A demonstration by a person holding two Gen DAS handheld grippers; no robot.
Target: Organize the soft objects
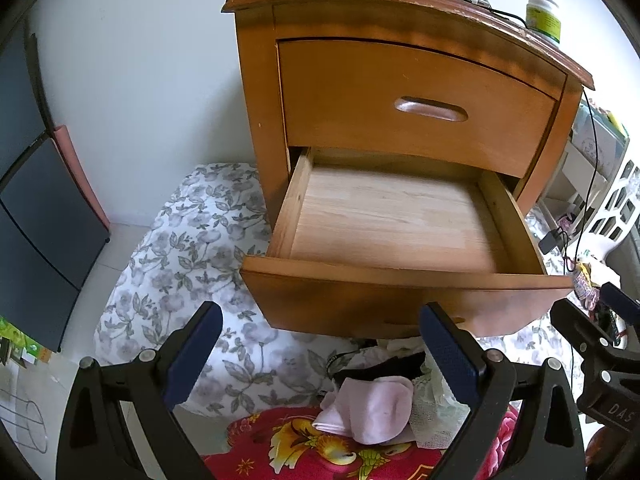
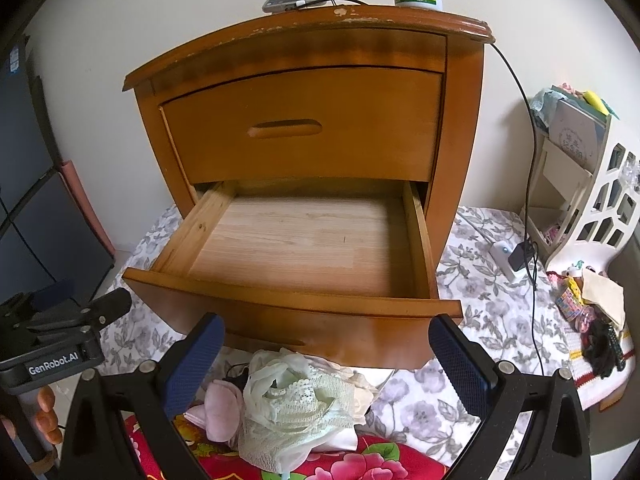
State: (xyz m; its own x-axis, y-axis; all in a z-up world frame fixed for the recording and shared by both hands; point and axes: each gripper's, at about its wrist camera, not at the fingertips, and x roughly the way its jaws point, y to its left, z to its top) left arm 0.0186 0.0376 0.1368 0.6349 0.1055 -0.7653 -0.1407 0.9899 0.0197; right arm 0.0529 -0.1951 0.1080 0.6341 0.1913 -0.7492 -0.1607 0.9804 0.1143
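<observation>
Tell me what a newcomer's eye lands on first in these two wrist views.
The wooden nightstand fills both views, its lower drawer pulled out and bare inside while the upper drawer is closed. Just below the drawer front lies a heap of soft items: a pink sock and pale lace fabric on a red floral cloth. Both the left gripper and right gripper are open, holding nothing.
</observation>
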